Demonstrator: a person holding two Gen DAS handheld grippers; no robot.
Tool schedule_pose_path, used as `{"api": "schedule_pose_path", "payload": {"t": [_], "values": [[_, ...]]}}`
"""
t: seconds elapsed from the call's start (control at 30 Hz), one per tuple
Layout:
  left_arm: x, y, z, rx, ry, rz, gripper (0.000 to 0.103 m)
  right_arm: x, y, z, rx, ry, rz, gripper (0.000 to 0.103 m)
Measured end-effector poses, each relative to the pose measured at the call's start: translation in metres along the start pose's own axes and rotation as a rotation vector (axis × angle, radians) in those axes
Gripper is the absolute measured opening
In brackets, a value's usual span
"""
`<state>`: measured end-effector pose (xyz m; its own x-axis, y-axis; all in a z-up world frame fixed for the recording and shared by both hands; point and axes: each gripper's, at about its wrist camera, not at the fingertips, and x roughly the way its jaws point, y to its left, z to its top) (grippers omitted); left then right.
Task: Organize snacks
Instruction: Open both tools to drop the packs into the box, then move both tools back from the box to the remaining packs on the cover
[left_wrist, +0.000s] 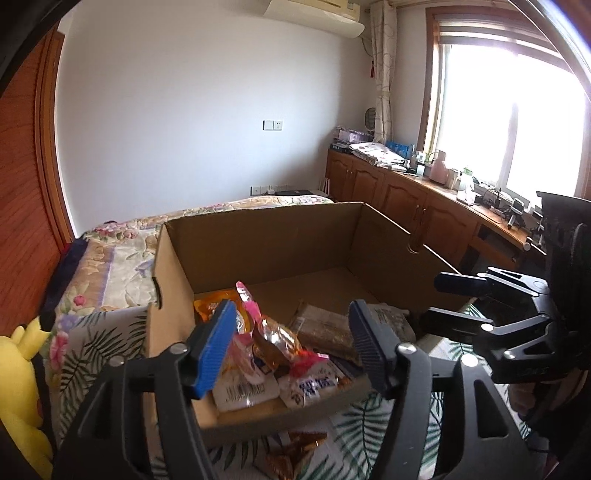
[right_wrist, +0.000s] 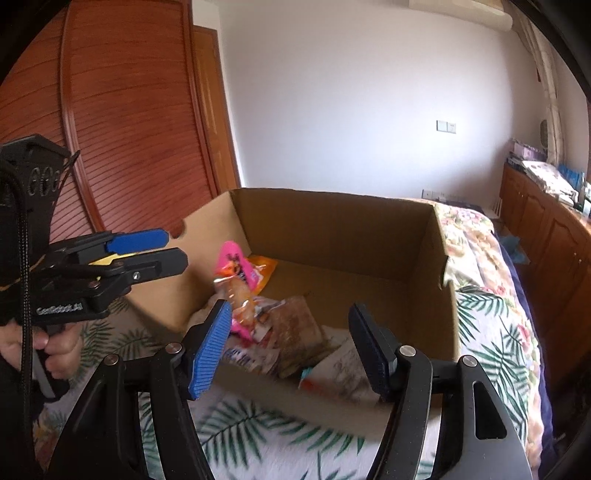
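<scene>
Both grippers hang just in front of the cardboard box (left_wrist: 258, 236). The left gripper (left_wrist: 291, 347) has its fingers spread wide and holds nothing. The right gripper (right_wrist: 288, 347) is spread wide too. The snacks (left_wrist: 273, 343) lie piled in the box's near corner. Behind the box is the bed (left_wrist: 122, 240).

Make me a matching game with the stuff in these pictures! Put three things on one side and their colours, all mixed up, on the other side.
Things:
1. plush toy
2. cardboard box
3. tall snack packet

Colours:
A. pink
B. yellow
C. brown

Pairs: 1-B, 2-C, 3-A
</scene>
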<state>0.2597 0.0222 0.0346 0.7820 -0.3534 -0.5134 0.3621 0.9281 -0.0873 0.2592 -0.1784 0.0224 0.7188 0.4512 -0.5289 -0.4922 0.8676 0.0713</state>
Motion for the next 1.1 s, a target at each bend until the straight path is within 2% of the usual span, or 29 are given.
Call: {"api": "schedule_pose_path", "payload": {"t": [0.17,0.37,0.57,0.77,1.1], "values": [[-0.025,-0.007,-0.013,0.01,-0.005,-0.002,0.072,-0.029,0.015,-0.017,-0.007,0.0,0.018,0.068],[-0.038,-0.008,-0.035,0.0,0.013,-0.001,0.073,-0.042,0.032,-0.042,-0.008,0.032,0.039,0.068],[-0.039,-0.009,-0.062,0.002,0.045,0.024,0.073,-0.035,0.043,-0.071,-0.008,0.098,0.052,0.068],[-0.033,-0.011,-0.083,0.001,0.091,0.008,0.073,-0.023,0.049,-0.098,-0.006,0.16,0.061,0.067],[-0.016,-0.011,-0.106,0.017,0.175,0.03,0.073,-0.012,0.053,-0.124,-0.001,0.24,0.087,0.066]]}}
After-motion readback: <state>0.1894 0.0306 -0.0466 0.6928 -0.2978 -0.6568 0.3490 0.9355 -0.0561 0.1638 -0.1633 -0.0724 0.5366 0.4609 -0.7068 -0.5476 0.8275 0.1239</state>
